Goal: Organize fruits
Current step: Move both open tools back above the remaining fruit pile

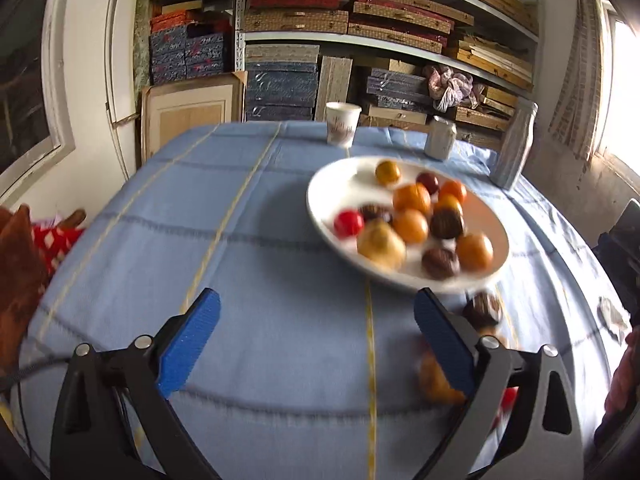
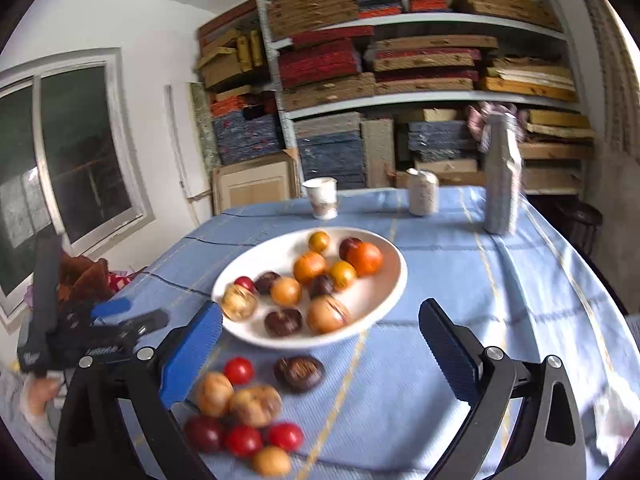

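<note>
A white plate (image 1: 320,200) (image 2: 384,292) on the blue tablecloth holds several orange, red, yellow and dark brown fruits. Several loose fruits lie on the cloth in front of it: a dark one (image 2: 299,373), a red one (image 2: 238,370) and a cluster (image 2: 248,420) in the right wrist view. My left gripper (image 1: 316,336) is open and empty, left of the plate's near edge, with a dark fruit (image 1: 482,310) and an orange one (image 1: 434,380) beside its right finger. My right gripper (image 2: 320,344) is open and empty above the loose fruits. The left gripper also shows in the right wrist view (image 2: 120,320).
A paper cup (image 1: 342,123) (image 2: 322,197), a can (image 1: 440,137) (image 2: 423,192) and a tall wrapped bottle (image 1: 516,146) (image 2: 502,176) stand at the table's far edge. Shelves of stacked boxes are behind. A brown and red cloth (image 1: 24,264) lies at the left.
</note>
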The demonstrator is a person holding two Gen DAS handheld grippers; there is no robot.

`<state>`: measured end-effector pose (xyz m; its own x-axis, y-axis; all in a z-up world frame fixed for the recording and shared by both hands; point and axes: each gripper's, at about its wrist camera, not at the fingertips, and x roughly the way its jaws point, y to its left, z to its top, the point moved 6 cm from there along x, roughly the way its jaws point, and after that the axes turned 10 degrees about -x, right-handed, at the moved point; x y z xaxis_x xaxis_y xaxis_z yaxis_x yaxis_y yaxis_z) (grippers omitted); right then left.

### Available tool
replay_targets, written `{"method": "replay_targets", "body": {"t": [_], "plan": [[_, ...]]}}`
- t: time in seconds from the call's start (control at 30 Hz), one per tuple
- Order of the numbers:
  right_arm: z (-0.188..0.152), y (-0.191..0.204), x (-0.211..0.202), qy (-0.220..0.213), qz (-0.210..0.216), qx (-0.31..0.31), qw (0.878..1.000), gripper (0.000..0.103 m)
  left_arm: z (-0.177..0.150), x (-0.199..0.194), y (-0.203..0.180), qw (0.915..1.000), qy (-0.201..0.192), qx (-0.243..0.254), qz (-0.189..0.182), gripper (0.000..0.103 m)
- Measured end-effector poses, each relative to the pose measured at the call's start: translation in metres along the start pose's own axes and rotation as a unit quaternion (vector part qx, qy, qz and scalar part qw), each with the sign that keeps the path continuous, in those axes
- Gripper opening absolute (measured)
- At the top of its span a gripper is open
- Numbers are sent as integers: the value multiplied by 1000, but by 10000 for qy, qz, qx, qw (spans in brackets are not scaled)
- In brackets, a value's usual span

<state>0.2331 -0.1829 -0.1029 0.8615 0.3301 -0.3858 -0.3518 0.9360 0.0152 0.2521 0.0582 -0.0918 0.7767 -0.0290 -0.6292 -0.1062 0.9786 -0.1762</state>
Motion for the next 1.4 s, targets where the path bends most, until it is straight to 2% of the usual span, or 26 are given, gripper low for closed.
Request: {"method": "replay_targets", "body": {"t": [0.1, 0.2, 0.43, 0.57, 1.17, 1.4], "plan": [[-18, -9, -9, 161, -118, 185, 9996, 99, -23, -6, -9, 9994, 54, 317, 87, 98], [-28, -13, -12, 237, -171, 265, 9992, 99, -29, -8, -20, 9984, 59, 551, 123, 98], [-37, -11, -8, 426, -198, 247, 9986, 99, -33, 1, -24, 9981, 305, 541, 17, 98], [-39, -9, -4, 561, -135, 198, 9981, 99, -34, -1, -36, 9970, 281, 726, -46, 98], [-41, -8, -1, 631, -181, 171, 9977, 100, -35, 10, -62, 9936, 437, 1027, -148, 98], [-42, -9, 0, 668, -162, 157, 9975, 100, -38, 18, -63, 9924, 614, 1055, -175, 98]]}}
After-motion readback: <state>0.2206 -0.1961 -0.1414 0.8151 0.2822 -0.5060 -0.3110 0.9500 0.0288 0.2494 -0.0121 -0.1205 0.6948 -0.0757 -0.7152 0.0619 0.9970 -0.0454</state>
